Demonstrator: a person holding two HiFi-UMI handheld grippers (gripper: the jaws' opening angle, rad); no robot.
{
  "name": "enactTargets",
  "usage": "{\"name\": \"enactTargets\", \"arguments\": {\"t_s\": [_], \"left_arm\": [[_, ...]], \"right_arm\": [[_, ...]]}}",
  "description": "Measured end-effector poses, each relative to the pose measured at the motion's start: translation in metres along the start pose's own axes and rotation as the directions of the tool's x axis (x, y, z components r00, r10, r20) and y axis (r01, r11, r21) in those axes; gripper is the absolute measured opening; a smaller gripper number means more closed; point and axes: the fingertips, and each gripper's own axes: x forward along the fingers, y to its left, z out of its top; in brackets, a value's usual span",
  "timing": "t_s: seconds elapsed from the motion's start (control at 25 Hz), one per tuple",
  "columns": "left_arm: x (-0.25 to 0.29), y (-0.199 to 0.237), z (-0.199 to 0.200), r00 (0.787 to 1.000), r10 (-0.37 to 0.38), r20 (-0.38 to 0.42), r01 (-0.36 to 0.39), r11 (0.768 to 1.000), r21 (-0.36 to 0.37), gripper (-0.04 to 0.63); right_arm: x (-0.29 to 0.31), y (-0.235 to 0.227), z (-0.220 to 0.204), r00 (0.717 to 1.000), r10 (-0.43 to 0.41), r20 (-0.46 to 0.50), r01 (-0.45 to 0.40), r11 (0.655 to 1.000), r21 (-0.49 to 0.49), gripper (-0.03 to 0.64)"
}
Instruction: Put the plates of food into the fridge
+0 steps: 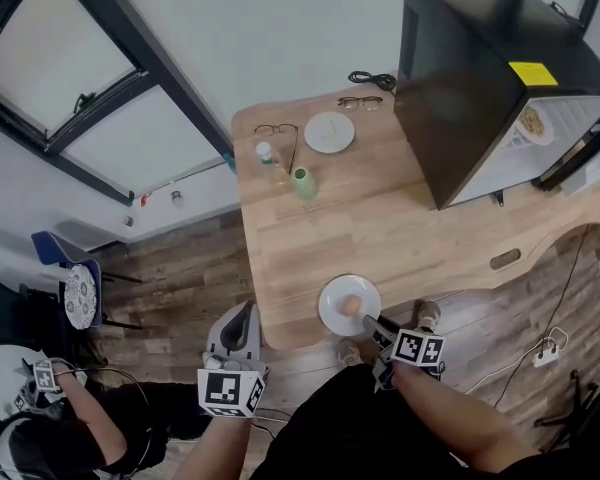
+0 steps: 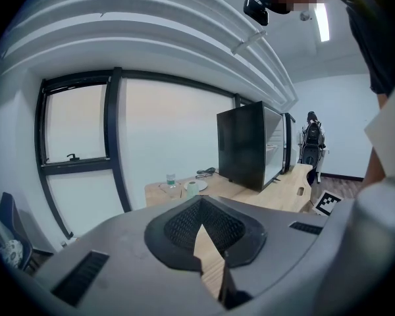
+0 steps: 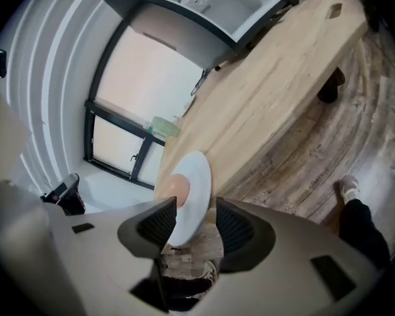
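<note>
a plate (image 1: 349,305) with a round piece of food is set at the near edge of the table (image 1: 380,218), well apart from the open fridge (image 1: 480,78). the fingers of the right gripper (image 3: 194,210) are held apart around its rim, probably ready for a grip. that gap is shown only in the right gripper view, while both grippers are shown together only in the head view. the left gripper (image 1: 244,313) is kept off the table, fingers together and empty.

Left gripper (image 1: 243,318) low at seven o'clock, jaws seemingly together; right gripper (image 1: 373,325) at five o'clock, jaws apart.
</note>
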Motion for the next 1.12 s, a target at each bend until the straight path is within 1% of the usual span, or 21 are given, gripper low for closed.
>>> {"name": "enactTargets", "arguments": {"t_s": [0.2, 0.32, 0.36, 0.48, 0.52, 0.6, 0.72, 0.92, 1.12], "left_arm": [[-0.004, 0.007, -0.005, 1.0, 0.019, -0.016, -0.019, 1.0, 0.003, 0.005], [-0.007, 0.011, -0.01, 0.999, 0.026, -0.028, -0.026, 1.0, 0.003, 0.005], [-0.008, 0.012, -0.012, 0.999, 0.029, -0.031, -0.029, 1.0, 0.0, 0.005], [-0.007, 0.01, -0.015, 0.999, 0.027, -0.034, -0.027, 1.0, -0.006, 0.005], [-0.006, 0.008, -0.015, 0.999, 0.023, -0.032, -0.024, 1.0, -0.007, 0.005], [-0.004, 0.004, -0.013, 1.0, 0.014, -0.025, -0.014, 1.0, -0.008, 0.005], [0.004, -0.003, -0.009, 1.0, -0.006, -0.011, 0.006, 1.0, -0.006, 0.005], [0.021, -0.023, 0.001, 0.999, -0.052, 0.01, 0.052, 0.999, -0.002, 0.005], [0.034, -0.039, 0.02, 0.996, -0.08, 0.046, 0.079, 0.997, 0.014, 0.005]], "right_arm": [[0.014, -0.006, -0.003, 1.0, -0.017, -0.005, 0.017, 0.998, 0.058, 0.201], [0.017, -0.012, -0.007, 1.0, -0.024, -0.011, 0.025, 0.994, 0.104, 0.147], [0.017, -0.012, -0.007, 1.0, -0.021, -0.012, 0.022, 0.993, 0.114, 0.146], [0.013, -0.01, -0.007, 1.0, -0.021, -0.007, 0.022, 0.994, 0.112, 0.106], [0.01, -0.01, -0.007, 1.0, -0.023, -0.004, 0.023, 0.993, 0.112, 0.079], [0.001, -0.011, -0.007, 1.0, -0.022, 0.006, 0.021, 0.991, 0.133, 0.067], [-0.011, -0.006, 0.0, 0.999, 0.001, 0.041, -0.007, 0.988, 0.151, 0.036], [-0.025, -0.006, 0.015, 0.997, 0.021, 0.074, -0.034, 0.984, 0.175, 0.031], [-0.042, -0.009, 0.035, 0.993, 0.016, 0.116, -0.036, 0.984, 0.172, 0.031]]}}
